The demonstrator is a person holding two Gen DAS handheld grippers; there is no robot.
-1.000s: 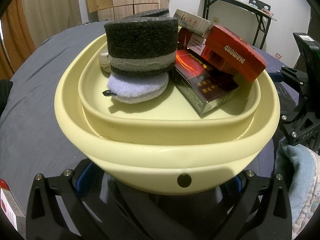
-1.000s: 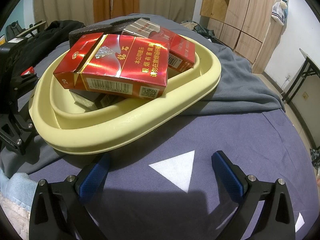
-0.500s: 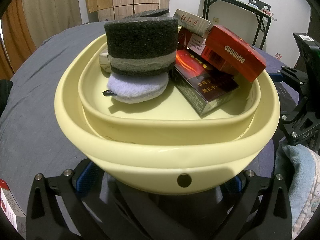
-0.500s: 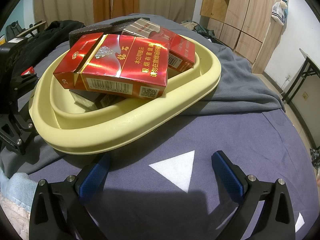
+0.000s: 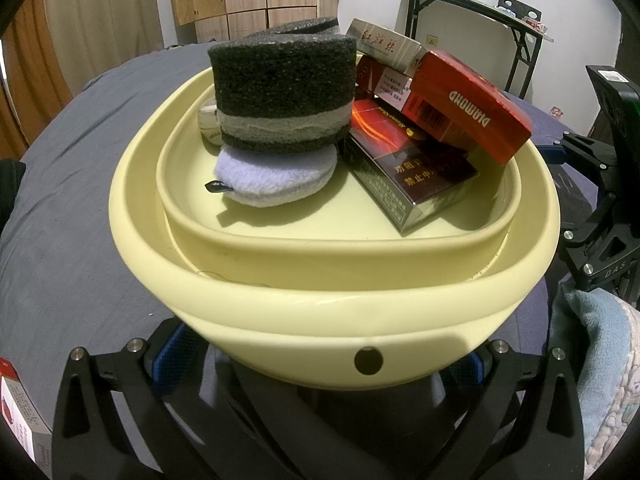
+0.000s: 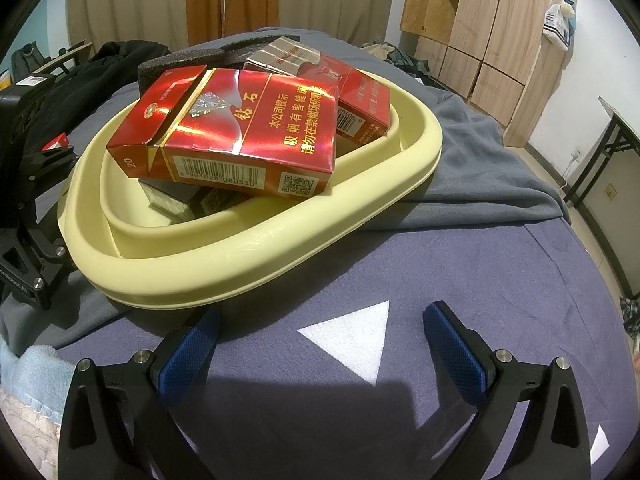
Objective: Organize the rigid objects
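Observation:
A pale yellow basin (image 5: 320, 312) holds a dark foam cylinder (image 5: 282, 92) resting on a white fluffy pad (image 5: 276, 178), and several cigarette packs, among them a red Diamond pack (image 5: 468, 104) and a dark red pack (image 5: 408, 172). My left gripper (image 5: 320, 354) sits under the basin's near wall, fingers wide apart on either side. In the right wrist view the basin (image 6: 248, 264) lies ahead to the left with the red pack (image 6: 240, 136) on top. My right gripper (image 6: 320, 344) is open and empty over the bedsheet.
Everything rests on a bed with a grey blanket (image 6: 480, 168) and a purple sheet (image 6: 460, 272). A cigarette pack (image 5: 16, 420) lies at the left wrist view's lower left. A light blue towel (image 5: 588, 332) lies at the right. A wooden wardrobe (image 6: 488, 32) stands behind.

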